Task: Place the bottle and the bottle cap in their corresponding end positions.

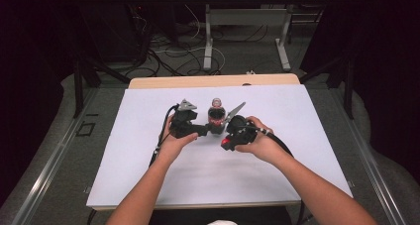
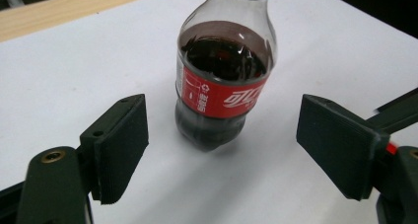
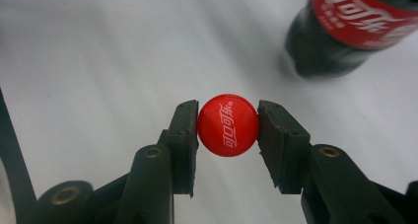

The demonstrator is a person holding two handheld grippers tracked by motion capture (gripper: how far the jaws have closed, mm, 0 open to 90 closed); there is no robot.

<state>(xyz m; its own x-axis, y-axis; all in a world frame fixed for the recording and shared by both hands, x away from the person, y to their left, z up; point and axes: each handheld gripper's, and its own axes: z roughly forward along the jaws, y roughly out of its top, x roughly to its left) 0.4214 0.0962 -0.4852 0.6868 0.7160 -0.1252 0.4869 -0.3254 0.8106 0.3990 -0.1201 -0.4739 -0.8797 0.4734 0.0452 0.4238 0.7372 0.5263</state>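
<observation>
One cola bottle [image 2: 224, 81] between wide left tongs [image 2: 236, 155], one red cap [image 3: 228, 125] pinched in right tongs [image 3: 228, 140], white table [image 1: 277, 111].

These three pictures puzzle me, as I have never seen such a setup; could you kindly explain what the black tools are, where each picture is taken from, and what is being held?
There is no robot here. A person sits at a table covered by a white sheet and holds a hand-operated two-jaw gripper in each hand. The high view looks down from above the person; there you see the left gripper, the right gripper and a cola bottle standing between them.

The other two pictures come from small cameras that ride on the grippers and look along their black jaws. In the left gripper view, the left gripper is open, its jaws either side of the bottle without touching it. In the right gripper view, the right gripper pinches a red bottle cap, and the bottle stands farther off.
</observation>
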